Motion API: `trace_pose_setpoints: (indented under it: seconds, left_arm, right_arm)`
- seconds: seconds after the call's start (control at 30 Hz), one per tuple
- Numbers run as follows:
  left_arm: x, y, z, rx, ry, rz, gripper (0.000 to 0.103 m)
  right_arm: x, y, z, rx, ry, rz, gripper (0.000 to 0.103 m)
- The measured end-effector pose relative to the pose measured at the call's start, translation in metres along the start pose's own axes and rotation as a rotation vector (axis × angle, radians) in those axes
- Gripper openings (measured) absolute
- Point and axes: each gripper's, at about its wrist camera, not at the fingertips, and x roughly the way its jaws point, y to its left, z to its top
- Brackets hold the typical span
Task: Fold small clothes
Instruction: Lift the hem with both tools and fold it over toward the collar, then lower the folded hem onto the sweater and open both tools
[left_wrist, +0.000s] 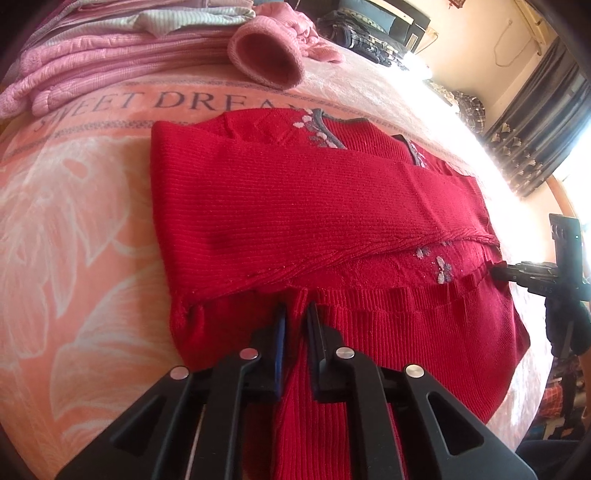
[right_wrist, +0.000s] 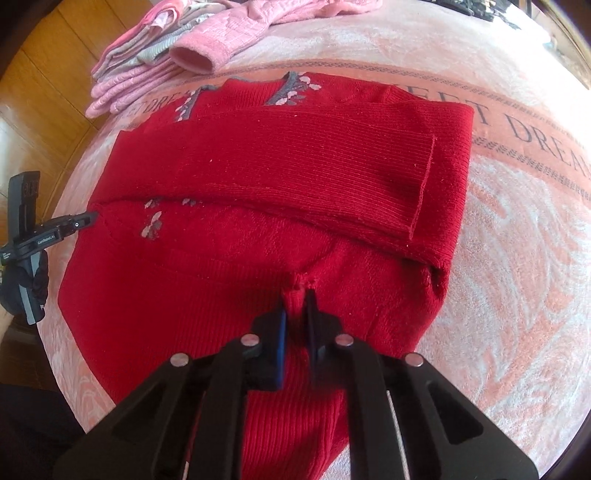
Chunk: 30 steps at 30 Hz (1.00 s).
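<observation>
A red knit sweater (left_wrist: 295, 206) lies flat on the bed with its sleeves folded across the body, grey-and-white flower trim at the collar. My left gripper (left_wrist: 295, 308) is shut on a pinch of the ribbed hem at the near edge. In the right wrist view the sweater (right_wrist: 280, 166) fills the middle, and my right gripper (right_wrist: 297, 299) is shut on a bunched bit of the same hem. Each gripper shows from the side in the other's view, its tip at the sweater's side edge: the right gripper (left_wrist: 496, 273) and the left gripper (right_wrist: 92, 216).
A pink blanket (left_wrist: 74, 221) printed "SWEET DREAMS" covers the bed. A stack of folded pink and grey clothes (left_wrist: 110, 48) lies behind the sweater, also seen as the clothes stack (right_wrist: 155, 51). Wooden floor (right_wrist: 37, 92) lies left of the bed; dark curtains (left_wrist: 535, 140) hang at right.
</observation>
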Motion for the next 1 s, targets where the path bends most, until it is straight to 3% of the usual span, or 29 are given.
trace_pose_setpoints:
  seconds: [0.33, 0.57, 0.8, 1.0]
  left_arm:
    - [-0.047, 0.004, -0.006, -0.111, -0.163, -0.137, 0.004]
    - [-0.077, 0.002, 0.025, -0.169, -0.291, -0.170, 0.004]
    - [-0.092, 0.006, 0.080, -0.218, -0.417, -0.160, 0.004]
    - [-0.065, 0.024, 0.131, -0.250, -0.450, -0.110, 0.004]
  right_arm:
    - [-0.051, -0.018, -0.007, 0.069, -0.120, 0.130, 0.006]
    - [-0.084, -0.020, 0.011, 0.111, -0.227, 0.171, 0.006]
    - [-0.114, -0.025, 0.065, 0.141, -0.349, 0.141, 0.006]
    - [-0.099, -0.042, 0.121, 0.198, -0.391, 0.121, 0.006]
